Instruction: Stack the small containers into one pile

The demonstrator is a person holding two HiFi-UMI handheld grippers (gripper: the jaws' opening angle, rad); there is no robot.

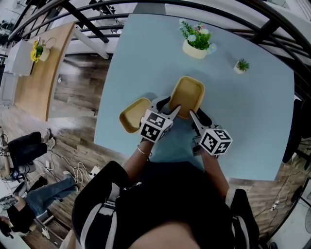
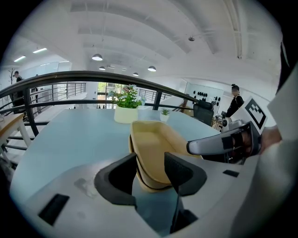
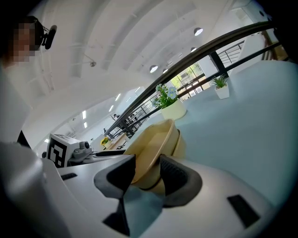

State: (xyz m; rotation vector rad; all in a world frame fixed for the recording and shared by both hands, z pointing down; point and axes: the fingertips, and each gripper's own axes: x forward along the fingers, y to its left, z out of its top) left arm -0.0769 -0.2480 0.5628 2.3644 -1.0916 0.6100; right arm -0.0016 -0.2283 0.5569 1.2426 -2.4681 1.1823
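Two yellow oval containers sit nested as one stack (image 1: 188,93) in the middle of the light blue table (image 1: 252,112). In both gripper views the double rim of the stack (image 2: 153,139) (image 3: 156,144) shows. My left gripper (image 1: 171,109) (image 2: 151,174) is shut on the stack's near end wall, one jaw outside and one inside. My right gripper (image 1: 192,115) (image 3: 146,174) pinches the same near end from the right, its jaws astride the rim. A third yellow container (image 1: 133,115) lies alone to the left, near the table's left edge.
A white pot of flowers (image 1: 196,44) and a small potted plant (image 1: 240,65) stand at the far side of the table. A dark railing (image 1: 228,12) curves behind the table. The table's left edge drops to a wooden floor (image 1: 77,92).
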